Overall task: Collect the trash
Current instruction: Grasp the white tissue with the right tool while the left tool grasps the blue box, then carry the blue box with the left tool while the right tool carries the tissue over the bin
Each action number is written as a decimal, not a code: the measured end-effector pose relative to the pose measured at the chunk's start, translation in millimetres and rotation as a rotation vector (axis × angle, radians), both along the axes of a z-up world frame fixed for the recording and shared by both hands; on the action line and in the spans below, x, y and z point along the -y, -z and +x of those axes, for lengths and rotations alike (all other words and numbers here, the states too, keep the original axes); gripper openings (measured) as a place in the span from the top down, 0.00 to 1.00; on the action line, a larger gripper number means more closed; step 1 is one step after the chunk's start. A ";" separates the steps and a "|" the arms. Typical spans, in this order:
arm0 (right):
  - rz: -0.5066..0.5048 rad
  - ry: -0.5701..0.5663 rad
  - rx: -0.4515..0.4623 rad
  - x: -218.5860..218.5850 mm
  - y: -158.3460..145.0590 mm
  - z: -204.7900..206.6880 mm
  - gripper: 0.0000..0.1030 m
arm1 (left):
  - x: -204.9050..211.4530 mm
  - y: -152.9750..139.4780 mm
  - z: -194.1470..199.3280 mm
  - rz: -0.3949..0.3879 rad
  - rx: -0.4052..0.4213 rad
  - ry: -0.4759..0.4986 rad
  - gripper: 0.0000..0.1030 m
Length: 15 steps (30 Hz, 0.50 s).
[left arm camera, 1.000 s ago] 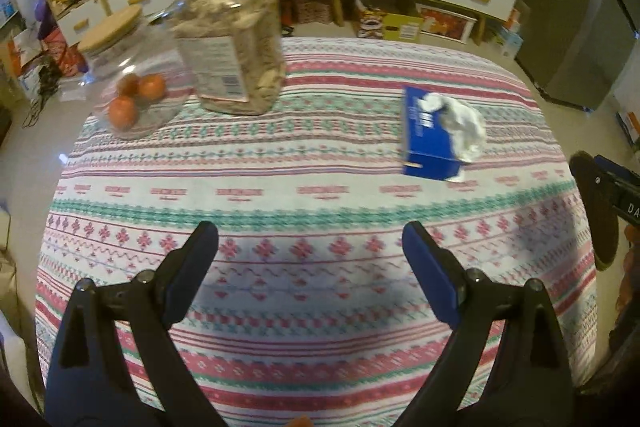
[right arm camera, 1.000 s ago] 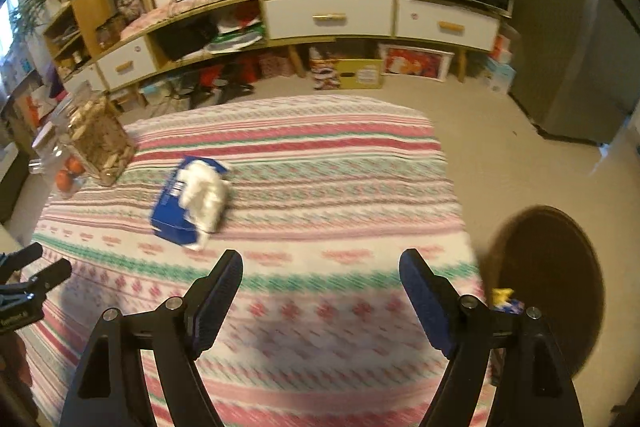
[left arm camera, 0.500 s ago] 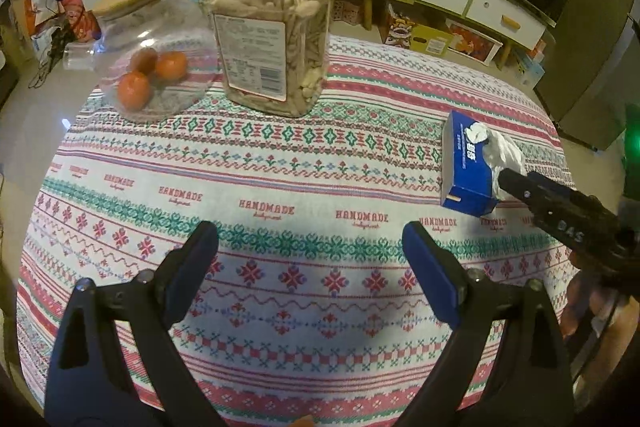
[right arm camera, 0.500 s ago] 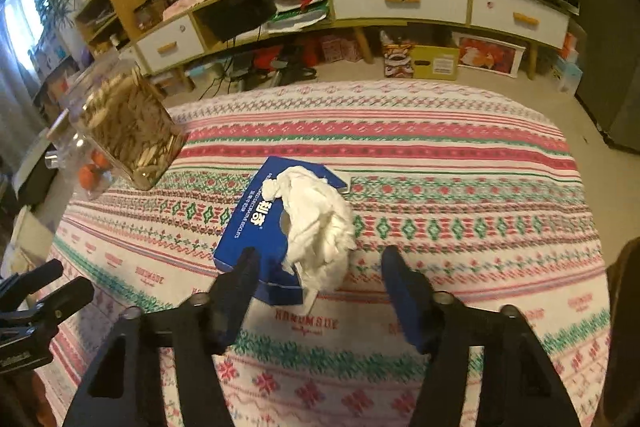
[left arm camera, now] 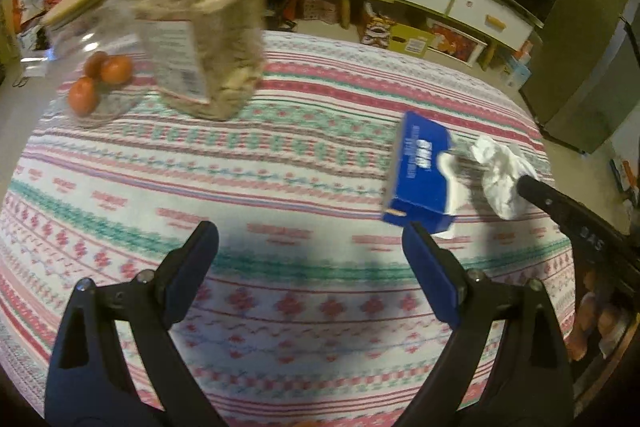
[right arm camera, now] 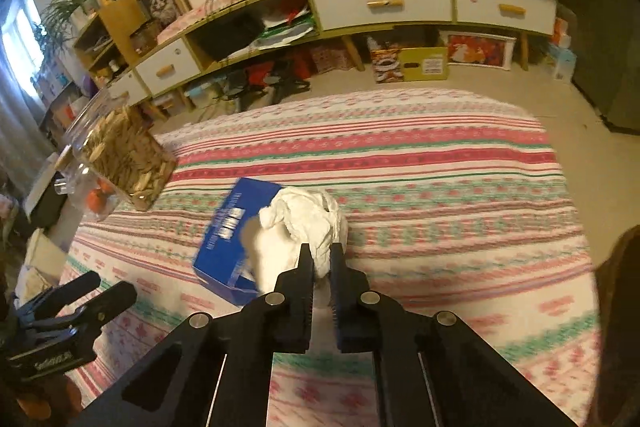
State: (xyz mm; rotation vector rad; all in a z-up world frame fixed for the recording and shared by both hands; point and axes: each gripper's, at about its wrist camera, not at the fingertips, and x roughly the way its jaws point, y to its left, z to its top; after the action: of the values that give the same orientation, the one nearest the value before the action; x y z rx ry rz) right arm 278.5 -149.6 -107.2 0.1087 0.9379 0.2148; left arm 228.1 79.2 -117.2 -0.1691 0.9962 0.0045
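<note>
right gripper (right arm camera: 320, 255) pinching crumpled white tissue (right arm camera: 308, 215) | left gripper (left arm camera: 310, 259) wide | cardboard box (right arm camera: 232, 231)

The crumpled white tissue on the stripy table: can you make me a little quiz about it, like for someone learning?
1. True or false: the right gripper is shut on the crumpled white tissue.
2. What lies right beside the tissue? A) the blue tissue box B) the big jar of snacks C) the orange fruits
3. Fill in: the left gripper is ____, with only the striped tablecloth between its fingers.

Key:
1. True. Its jaws have just been closing and now pinch the tissue's near edge.
2. A. The jar and fruits stand away at the far left.
3. Open.
</note>
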 end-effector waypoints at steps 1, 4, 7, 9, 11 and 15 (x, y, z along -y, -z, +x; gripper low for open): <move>-0.004 0.008 0.005 7.6 -3.9 -3.8 0.92 | 5.2 0.5 1.6 -0.006 0.006 0.014 0.10; 0.004 0.040 0.010 35.6 -14.6 -15.6 0.92 | 26.1 4.2 10.6 -0.026 0.032 0.056 0.10; 0.010 0.072 0.005 61.4 -20.8 -26.1 0.92 | 47.2 12.2 20.5 -0.056 0.039 0.083 0.10; 0.008 0.084 -0.002 71.9 -22.9 -31.6 0.92 | 59.1 16.2 26.3 -0.043 0.040 0.097 0.14; 0.012 0.085 -0.011 80.3 -24.2 -38.9 0.92 | 66.4 19.0 32.4 -0.029 0.043 0.103 0.17; 0.026 0.086 -0.015 90.5 -27.8 -49.7 0.92 | 68.2 31.2 42.3 -0.011 0.015 0.075 0.44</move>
State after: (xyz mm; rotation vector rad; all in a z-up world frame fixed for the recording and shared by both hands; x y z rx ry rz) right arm 228.8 -240.0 -79.4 0.1744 0.9432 0.1466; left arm 270.4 11.0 -148.4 -0.1412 0.9869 -0.0710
